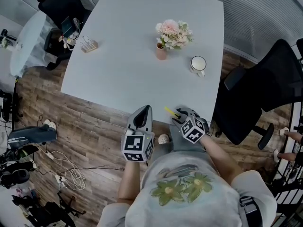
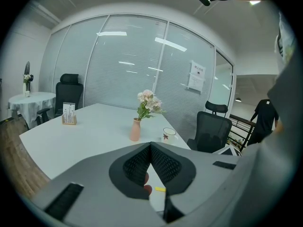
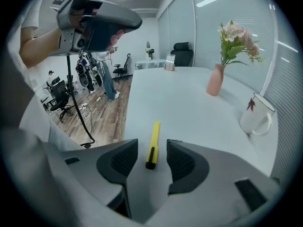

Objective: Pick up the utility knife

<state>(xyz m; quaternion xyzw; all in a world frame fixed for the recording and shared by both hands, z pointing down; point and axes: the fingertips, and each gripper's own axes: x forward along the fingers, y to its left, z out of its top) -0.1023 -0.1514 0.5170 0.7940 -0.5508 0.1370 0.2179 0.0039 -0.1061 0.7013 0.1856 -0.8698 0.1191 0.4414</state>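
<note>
Office meeting room. Ahead of the left gripper (image 2: 150,150): large white table (image 2: 90,131), glass partition walls (image 2: 123,65) with blinds down, a notice sheet (image 2: 196,77) stuck on the glass, a black swivel chair (image 2: 210,129) just past the table's far right corner. Off to the left of the right gripper (image 3: 151,148): wood-look floor (image 3: 110,102), loose cables (image 3: 85,106) lying on it, more office chairs (image 3: 59,96) parked farther back in the open room.
</note>
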